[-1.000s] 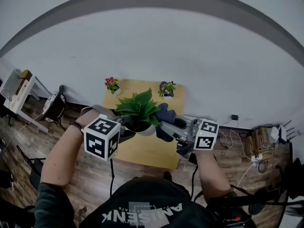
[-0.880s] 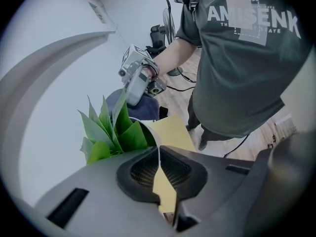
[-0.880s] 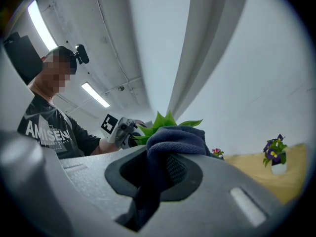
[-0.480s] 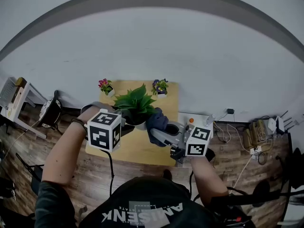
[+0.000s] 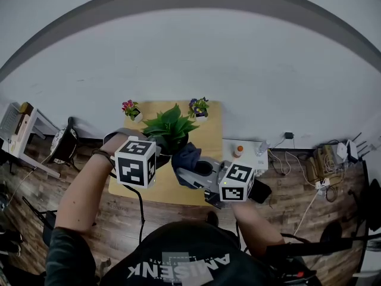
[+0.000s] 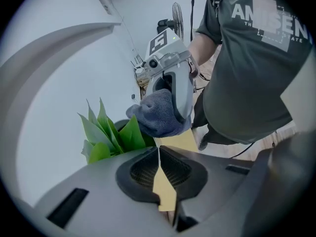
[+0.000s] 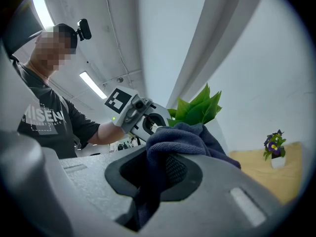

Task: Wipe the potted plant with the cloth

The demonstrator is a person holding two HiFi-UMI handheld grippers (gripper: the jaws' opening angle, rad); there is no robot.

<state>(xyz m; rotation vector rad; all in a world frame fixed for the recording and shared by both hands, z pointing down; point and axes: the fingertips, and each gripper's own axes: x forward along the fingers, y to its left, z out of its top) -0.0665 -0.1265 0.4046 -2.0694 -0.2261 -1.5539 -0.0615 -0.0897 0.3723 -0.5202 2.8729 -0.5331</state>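
A green leafy potted plant (image 5: pixel 169 126) stands over the yellow table (image 5: pixel 178 186). My left gripper (image 5: pixel 159 157) is at the pot's left side, shut, with a thin pale edge of the pot's rim (image 6: pixel 159 153) between its pads. The plant's leaves (image 6: pixel 106 135) rise just beyond it. My right gripper (image 5: pixel 190 171) is shut on a dark blue cloth (image 5: pixel 186 157). The bunched cloth (image 7: pixel 185 137) bulges from the jaws and sits against the plant's right side, under the leaves (image 7: pixel 200 107). The pot itself is mostly hidden in the head view.
Two small flowering pots stand at the table's far edge: a pink one (image 5: pixel 130 108) and a purple one (image 5: pixel 197 107). A white side table (image 5: pixel 253 159) with an orange bottle (image 5: pixel 238 151) is on the right. Cables lie on the floor beyond it.
My right gripper has carried the cloth leftward, closer in under the plant's leaves. The left gripper has kept its hold at the pot.
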